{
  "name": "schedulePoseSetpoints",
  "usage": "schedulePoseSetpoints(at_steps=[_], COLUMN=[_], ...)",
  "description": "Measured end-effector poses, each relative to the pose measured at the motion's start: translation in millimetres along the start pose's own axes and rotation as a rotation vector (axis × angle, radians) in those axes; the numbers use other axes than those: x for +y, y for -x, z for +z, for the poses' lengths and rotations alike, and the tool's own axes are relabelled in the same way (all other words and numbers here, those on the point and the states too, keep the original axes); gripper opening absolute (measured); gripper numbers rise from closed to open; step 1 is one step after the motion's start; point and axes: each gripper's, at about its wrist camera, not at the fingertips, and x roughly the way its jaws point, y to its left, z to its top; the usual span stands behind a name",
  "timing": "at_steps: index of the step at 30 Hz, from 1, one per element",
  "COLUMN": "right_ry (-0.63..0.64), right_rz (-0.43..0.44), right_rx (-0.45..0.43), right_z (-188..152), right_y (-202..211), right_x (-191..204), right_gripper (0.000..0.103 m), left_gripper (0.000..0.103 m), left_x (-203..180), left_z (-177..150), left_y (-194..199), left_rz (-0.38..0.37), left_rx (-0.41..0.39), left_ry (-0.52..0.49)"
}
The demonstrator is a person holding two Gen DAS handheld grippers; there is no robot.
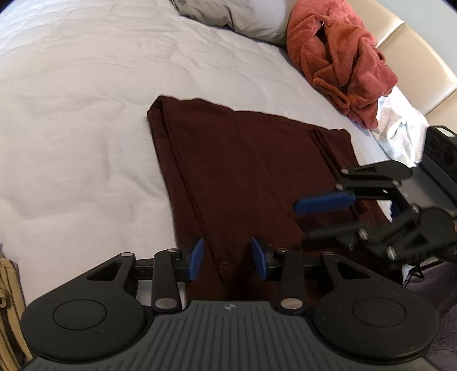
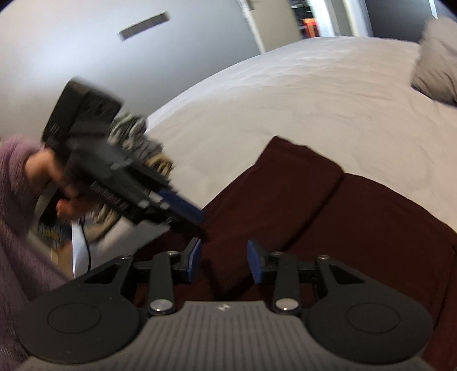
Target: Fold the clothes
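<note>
A dark maroon garment [image 1: 242,171] lies folded flat on the white bed sheet [image 1: 85,114]. My left gripper [image 1: 228,261] is open at the garment's near edge, with a stitched hem corner lying between its blue pads [image 1: 197,259]. My right gripper [image 1: 320,218] reaches in from the right over the garment's right side, jaws apart. In the right wrist view the right gripper [image 2: 225,264] is open, with a raised fold of the garment [image 2: 285,199] between its pads [image 2: 257,265]. The left gripper [image 2: 200,225], blurred, is held by a hand [image 2: 42,171] with a purple sleeve.
A rust-orange robe [image 1: 340,57] is heaped at the far right beside a grey pillow [image 1: 228,14] and the beige headboard [image 1: 414,57]. White cloth [image 1: 400,134] lies below the robe. Striped fabric [image 1: 8,299] sits at the near left edge. Patterned clothes [image 2: 134,137] lie behind the left gripper.
</note>
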Motion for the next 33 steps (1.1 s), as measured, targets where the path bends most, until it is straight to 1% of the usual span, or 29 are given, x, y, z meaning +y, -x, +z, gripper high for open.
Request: schedulePoseSetpoints(at_steps=[2,4,5,6,7,9,11,14,17,18,19,20,23,25,27,29,31,32,33], right_ry=[0.017,0.034,0.042,0.050,0.058,0.070,0.083,0.108,0.139,0.156,0.176,0.195,0.262,0.276,0.284,0.291,0.273,0.257,0.243], right_rz=[-0.005,-0.010,-0.012,-0.014,-0.016,-0.017,-0.017,-0.027,-0.044,-0.042,-0.035,-0.033,-0.044,-0.050,-0.066,-0.096,-0.102,-0.099,-0.094], right_rx=[0.022,0.045,0.056,0.067,0.068,0.055,0.037,0.045,0.063,0.062,0.056,0.045,0.042,0.060,0.089,0.117,0.113,0.109,0.101], right_z=[-4,-8,-10,-13,-12,-9,-5,-4,-7,-9,-10,-10,-10,-10,-12,-16,-16,-15,-13], right_y=[-3,-6,-8,-9,-10,-7,-3,-3,-7,-6,-5,-3,-5,-9,-15,-21,-20,-19,-17], right_x=[1,3,4,4,5,6,9,14,18,21,24,27,36,37,36,33,29,26,25], right_gripper=[0.040,0.038,0.034,0.019,0.011,0.007,0.006,0.006,0.012,0.023,0.045,0.048,0.043,0.039,0.037,0.026,0.012,0.008,0.007], left_gripper=[0.030,0.012,0.010,0.005,0.003,0.003,0.003,0.003,0.007,0.014,0.023,0.025,0.026,0.026,0.026,0.019,0.004,0.003,0.002], left_x=[1,0,1,2,2,0,-2,-3,5,8,11,14,16,15,13,11,10,11,11], left_z=[-2,-2,-2,-2,-2,0,2,4,3,3,3,4,6,6,5,5,5,6,6], left_y=[-2,1,3,5,8,13,18,22,18,19,21,23,18,10,3,-1,0,2,5], left_rz=[0.000,0.009,0.008,0.002,-0.003,-0.010,-0.019,-0.015,0.013,0.004,-0.014,-0.031,-0.051,-0.043,-0.045,-0.030,-0.013,-0.013,-0.021], left_rx=[0.001,-0.004,-0.008,-0.012,-0.016,-0.022,-0.033,-0.033,-0.023,-0.031,-0.041,-0.052,-0.052,-0.031,-0.016,-0.012,-0.017,-0.022,-0.028], left_ry=[0.000,-0.014,-0.015,-0.010,-0.010,-0.018,-0.021,-0.016,0.036,0.057,0.079,0.101,0.130,0.125,0.119,0.096,0.082,0.082,0.083])
